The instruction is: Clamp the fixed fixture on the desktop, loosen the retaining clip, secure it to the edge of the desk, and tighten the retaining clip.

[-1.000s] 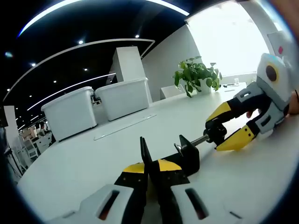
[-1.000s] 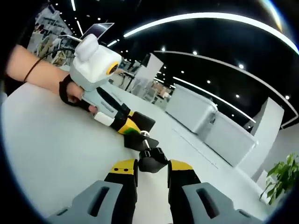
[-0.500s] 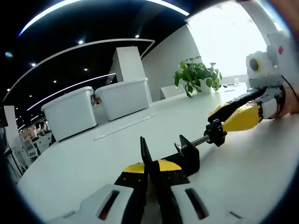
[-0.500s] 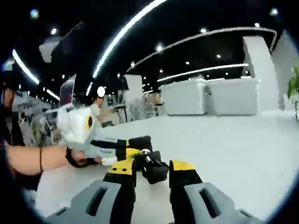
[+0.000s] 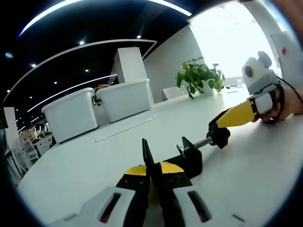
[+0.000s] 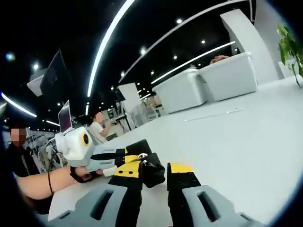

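Note:
A black clamp fixture [image 5: 189,153] lies on the white desktop [image 5: 71,165]. My left gripper [image 5: 152,169] is shut on its flat black frame. A screw runs right from the frame to a black knob [image 5: 219,136]. My right gripper [image 5: 217,128] comes in from the right, its yellow jaws turned edge-on and closed around that knob. In the right gripper view the knob [image 6: 152,174] sits between my right gripper's [image 6: 152,169] yellow tips. Beyond it the left gripper [image 6: 124,157] holds the clamp fixture [image 6: 137,147], with a person's hand behind it.
Two white lidded storage boxes [image 5: 73,113] [image 5: 125,99] stand at the back of the desk, with a potted plant [image 5: 199,78] to their right. A thin strip [image 5: 125,128] lies in front of the boxes. A seated person [image 6: 97,127] is far behind.
My right gripper has rolled around the screw knob, its jaws going from spread flat to edge-on. The left gripper and the clamp frame have stayed still.

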The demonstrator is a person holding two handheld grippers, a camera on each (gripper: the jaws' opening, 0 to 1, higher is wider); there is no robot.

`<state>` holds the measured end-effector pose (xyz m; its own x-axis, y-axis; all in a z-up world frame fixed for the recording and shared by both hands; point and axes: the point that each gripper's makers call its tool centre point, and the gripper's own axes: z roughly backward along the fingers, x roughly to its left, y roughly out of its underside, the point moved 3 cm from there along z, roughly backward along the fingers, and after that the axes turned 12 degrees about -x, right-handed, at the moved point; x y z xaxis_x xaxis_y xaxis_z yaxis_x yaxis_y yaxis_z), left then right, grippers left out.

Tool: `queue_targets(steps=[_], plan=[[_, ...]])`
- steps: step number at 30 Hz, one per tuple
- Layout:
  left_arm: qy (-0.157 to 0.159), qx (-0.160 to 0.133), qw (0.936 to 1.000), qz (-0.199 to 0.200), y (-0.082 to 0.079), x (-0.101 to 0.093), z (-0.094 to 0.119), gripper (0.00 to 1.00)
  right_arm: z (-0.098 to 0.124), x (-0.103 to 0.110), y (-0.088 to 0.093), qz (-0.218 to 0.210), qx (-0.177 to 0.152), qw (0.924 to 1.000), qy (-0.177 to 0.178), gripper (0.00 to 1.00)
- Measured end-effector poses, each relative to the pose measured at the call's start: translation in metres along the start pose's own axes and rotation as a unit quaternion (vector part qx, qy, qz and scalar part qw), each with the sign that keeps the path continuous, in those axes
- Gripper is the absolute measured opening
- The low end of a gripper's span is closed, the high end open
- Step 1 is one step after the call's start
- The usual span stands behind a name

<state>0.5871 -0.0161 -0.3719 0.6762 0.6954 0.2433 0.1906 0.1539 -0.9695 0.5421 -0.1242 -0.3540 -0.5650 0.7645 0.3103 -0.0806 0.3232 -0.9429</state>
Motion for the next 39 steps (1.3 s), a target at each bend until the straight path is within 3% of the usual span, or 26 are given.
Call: queue_targets(steps=[6, 10, 12, 14, 16, 17, 20, 26, 27, 28, 30, 32, 34, 36, 38, 39], plan=[[0.0, 0.0, 1.0, 0.0, 0.0, 0.001, -0.001, 0.06, 0.001, 0.003, 0.001, 0.023, 0.0, 0.9997, -0.008, 0.18], [0.0, 0.0, 1.0, 0.0, 0.0, 0.001, -0.002, 0.06, 0.001, 0.007, -0.001, 0.091, 0.002, 0.9957, -0.017, 0.17], [0.0, 0.0, 1.0, 0.0, 0.0, 0.001, -0.001, 0.06, -0.001, 0.01, -0.004, 0.169, 0.001, 0.9853, -0.027, 0.17], [0.0, 0.0, 1.0, 0.0, 0.0, 0.001, -0.001, 0.06, -0.002, 0.021, -0.006, 0.251, -0.003, 0.9665, -0.053, 0.11], [0.0, 0.0, 1.0, 0.0, 0.0, 0.001, 0.0, 0.06, -0.002, 0.028, -0.005, 0.333, -0.001, 0.9407, -0.063, 0.1], [0.0, 0.0, 1.0, 0.0, 0.0, 0.001, 0.0, 0.06, -0.001, 0.029, -0.003, 0.34, 0.002, 0.9383, -0.062, 0.1], [0.0, 0.0, 1.0, 0.0, 0.0, 0.001, 0.0, 0.06, -0.001, 0.025, -0.004, 0.304, -0.001, 0.951, -0.057, 0.1], [-0.001, 0.0, 1.0, 0.0, 0.0, 0.001, 0.001, 0.06, -0.001, 0.026, -0.003, 0.317, 0.0, 0.9467, -0.059, 0.1], [0.0, 0.0, 1.0, 0.0, 0.0, 0.001, 0.001, 0.06, 0.0, 0.026, -0.003, 0.328, 0.0, 0.9427, -0.061, 0.1], [0.0, -0.001, 1.0, 0.0, 0.0, 0.001, 0.001, 0.06, -0.001, 0.026, -0.004, 0.353, 0.001, 0.9333, -0.065, 0.1], [-0.001, 0.0, 1.0, 0.0, 0.0, 0.001, 0.001, 0.06, -0.001, 0.032, -0.002, 0.417, 0.004, 0.9056, -0.079, 0.09], [-0.001, 0.0, 1.0, 0.0, 0.0, 0.001, 0.001, 0.06, 0.001, 0.038, 0.002, 0.485, 0.01, 0.8697, -0.094, 0.09], [-0.001, 0.0, 1.0, 0.0, 0.0, 0.001, 0.001, 0.06, 0.002, 0.041, 0.004, 0.526, 0.013, 0.8446, -0.102, 0.09], [-0.001, 0.0, 1.0, 0.0, 0.0, 0.0, 0.001, 0.06, 0.002, 0.041, 0.004, 0.52, 0.013, 0.8483, -0.1, 0.09], [-0.001, 0.0, 1.0, 0.0, 0.0, 0.0, 0.001, 0.06, 0.002, 0.04, 0.004, 0.525, 0.014, 0.8451, -0.102, 0.09], [-0.001, 0.0, 1.0, 0.0, 0.0, 0.0, 0.001, 0.06, 0.002, 0.041, 0.005, 0.548, 0.016, 0.8294, -0.109, 0.09]])
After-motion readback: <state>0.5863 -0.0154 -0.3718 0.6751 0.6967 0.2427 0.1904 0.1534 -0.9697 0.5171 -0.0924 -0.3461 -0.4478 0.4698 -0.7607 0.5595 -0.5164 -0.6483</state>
